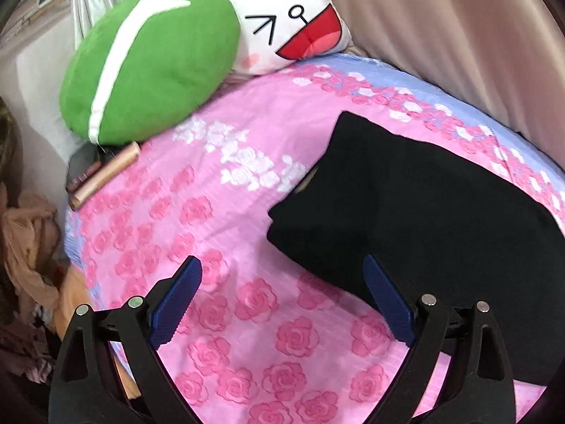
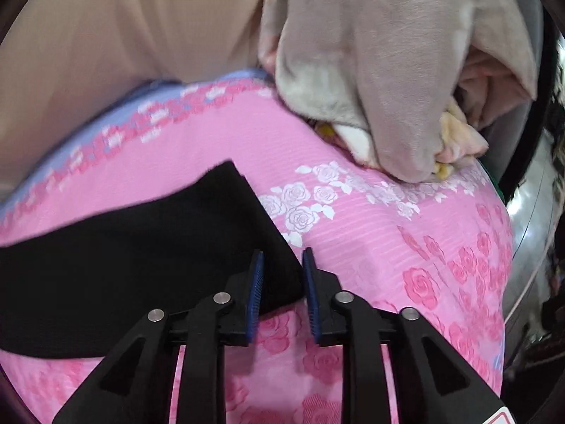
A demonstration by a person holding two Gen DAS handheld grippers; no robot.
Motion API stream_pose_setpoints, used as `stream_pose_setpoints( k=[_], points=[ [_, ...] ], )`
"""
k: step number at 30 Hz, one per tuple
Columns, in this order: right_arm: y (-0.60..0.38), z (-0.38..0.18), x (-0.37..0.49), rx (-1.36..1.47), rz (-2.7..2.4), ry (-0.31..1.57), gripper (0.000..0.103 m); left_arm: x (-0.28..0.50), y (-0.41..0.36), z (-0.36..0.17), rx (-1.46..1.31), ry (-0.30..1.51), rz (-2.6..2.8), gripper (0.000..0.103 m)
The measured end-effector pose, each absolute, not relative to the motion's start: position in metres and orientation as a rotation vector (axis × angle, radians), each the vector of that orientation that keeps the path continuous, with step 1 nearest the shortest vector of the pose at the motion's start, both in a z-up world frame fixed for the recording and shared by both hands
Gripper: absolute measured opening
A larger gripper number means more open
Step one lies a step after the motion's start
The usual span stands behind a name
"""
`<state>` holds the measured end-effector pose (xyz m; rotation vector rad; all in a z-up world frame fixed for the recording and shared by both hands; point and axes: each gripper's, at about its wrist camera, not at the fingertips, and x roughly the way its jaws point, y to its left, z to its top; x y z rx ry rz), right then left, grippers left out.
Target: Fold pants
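One pair of black pants folded flat on rose-print sheet; left tongs spread wide, right tongs narrowly parted, both empty.

Black pants on pink bedsheet, corner between parted right tongs

Both the left gripper and right gripper are matte black plastic frames with silver round rivets and ribbed blue fingers.

A bed is being covered by a pink rose-print sheet. A green cushion is being propped beside a white cartoon-face pillow. A grey plush blanket is being heaped on the bed.
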<state>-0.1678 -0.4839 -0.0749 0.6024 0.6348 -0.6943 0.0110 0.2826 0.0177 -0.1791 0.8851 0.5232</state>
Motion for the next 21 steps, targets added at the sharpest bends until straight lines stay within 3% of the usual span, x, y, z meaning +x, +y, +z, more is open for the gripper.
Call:
stream_pose_setpoints(
  k=[1, 2, 8, 16, 17, 18, 19, 20, 21],
  points=[
    [-0.481, -0.072, -0.175, 0.621, -0.707, 0.612, 0.042, 0.007, 0.278, 0.019, -0.181, 0.877, 0.501, 0.09],
    [-0.478, -0.071, -0.184, 0.647, -0.712, 0.588, 0.059, 0.005, 0.272, 0.019, -0.174, 0.868, 0.489, 0.09],
    [-0.472, -0.089, -0.201, 0.755, -0.642, 0.577, 0.066, -0.001, 0.209, 0.026, -0.117, 0.835, 0.35, 0.092],
    [-0.494, -0.103, -0.177, 0.827, -0.571, 0.569, 0.067, 0.003, 0.117, 0.029, -0.061, 0.824, 0.199, 0.095],
    [-0.495, -0.103, -0.174, 0.822, -0.571, 0.567, 0.066, 0.003, 0.11, 0.028, -0.053, 0.828, 0.186, 0.095],
    [-0.495, -0.102, -0.171, 0.814, -0.571, 0.568, 0.058, 0.003, 0.104, 0.028, -0.043, 0.83, 0.178, 0.095],
    [-0.494, -0.102, -0.167, 0.806, -0.553, 0.574, 0.047, 0.004, 0.096, 0.027, -0.029, 0.834, 0.173, 0.095],
    [-0.494, -0.103, -0.165, 0.809, -0.541, 0.581, 0.026, 0.004, 0.093, 0.026, -0.025, 0.836, 0.17, 0.095],
    [-0.494, -0.104, -0.163, 0.818, -0.521, 0.573, 0.021, 0.004, 0.09, 0.025, -0.02, 0.84, 0.165, 0.095]
  ],
)
